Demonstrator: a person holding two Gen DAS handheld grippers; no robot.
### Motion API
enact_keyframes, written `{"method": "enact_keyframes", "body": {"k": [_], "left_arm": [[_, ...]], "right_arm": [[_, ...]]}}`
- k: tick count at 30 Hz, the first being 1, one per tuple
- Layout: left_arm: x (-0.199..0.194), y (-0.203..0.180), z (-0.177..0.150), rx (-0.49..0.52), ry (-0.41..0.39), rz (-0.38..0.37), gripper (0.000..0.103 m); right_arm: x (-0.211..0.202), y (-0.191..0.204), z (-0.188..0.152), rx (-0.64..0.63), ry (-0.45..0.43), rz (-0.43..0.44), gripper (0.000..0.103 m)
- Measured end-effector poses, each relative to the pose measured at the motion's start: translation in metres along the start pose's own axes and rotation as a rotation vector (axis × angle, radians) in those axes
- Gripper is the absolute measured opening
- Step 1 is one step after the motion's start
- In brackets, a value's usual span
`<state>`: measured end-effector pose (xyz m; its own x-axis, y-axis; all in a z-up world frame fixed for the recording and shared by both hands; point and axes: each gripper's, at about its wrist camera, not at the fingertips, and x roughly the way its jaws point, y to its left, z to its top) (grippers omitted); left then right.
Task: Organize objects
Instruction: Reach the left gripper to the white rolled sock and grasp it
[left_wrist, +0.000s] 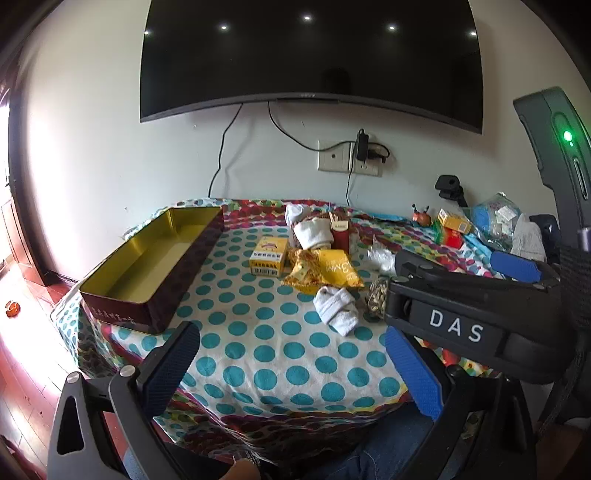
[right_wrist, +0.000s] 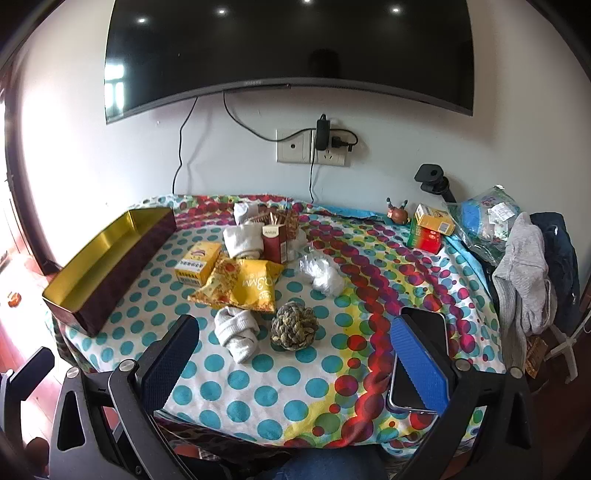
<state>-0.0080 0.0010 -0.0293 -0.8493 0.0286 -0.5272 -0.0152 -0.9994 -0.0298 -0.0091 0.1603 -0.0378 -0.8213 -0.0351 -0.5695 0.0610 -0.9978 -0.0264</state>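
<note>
Both your grippers hang over the near edge of the dotted tablecloth (right_wrist: 280, 373), left gripper (left_wrist: 295, 365) and right gripper (right_wrist: 295, 365) spread wide with nothing between the pads. The empty gold-lined tin (left_wrist: 147, 266) sits far left. The clutter is mid-table: yellow box (right_wrist: 197, 264), yellow snack bag (right_wrist: 243, 286), rolled grey sock (right_wrist: 236, 332), rope ball (right_wrist: 294, 329) just beside it, and a phone (right_wrist: 421, 325) behind your right finger.

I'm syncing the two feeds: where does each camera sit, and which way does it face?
Left wrist: on the open left gripper, facing wall and empty gold-lined tin box; right gripper crosses.
Right wrist: on the open right gripper, facing the knotted rope ball and black phone.
Shared: dotted tablecloth, yellow snack bag, rolled white sock.
</note>
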Motion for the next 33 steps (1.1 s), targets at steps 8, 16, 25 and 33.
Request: {"method": "enact_keyframes", "body": {"k": [8, 16, 25, 33], "left_arm": [[0.054, 0.016, -0.037, -0.009, 0.071, 0.026, 0.103], [0.106, 0.01, -0.033, 0.009, 0.126, -0.05, 0.103], [0.158, -0.022, -0.008, 0.01, 0.171, -0.064, 0.1], [0.19, -0.042, -0.003, 0.025, 0.24, -0.095, 0.07]], "right_arm": [[0.048, -0.022, -0.019, -0.032, 0.069, -0.092, 0.103], [0.085, -0.063, -0.035, -0.038, 0.12, -0.146, 0.103], [0.104, -0.091, -0.063, 0.014, 0.179, -0.089, 0.103], [0.106, -0.086, -0.064, 0.004, 0.157, -0.023, 0.103]]}}
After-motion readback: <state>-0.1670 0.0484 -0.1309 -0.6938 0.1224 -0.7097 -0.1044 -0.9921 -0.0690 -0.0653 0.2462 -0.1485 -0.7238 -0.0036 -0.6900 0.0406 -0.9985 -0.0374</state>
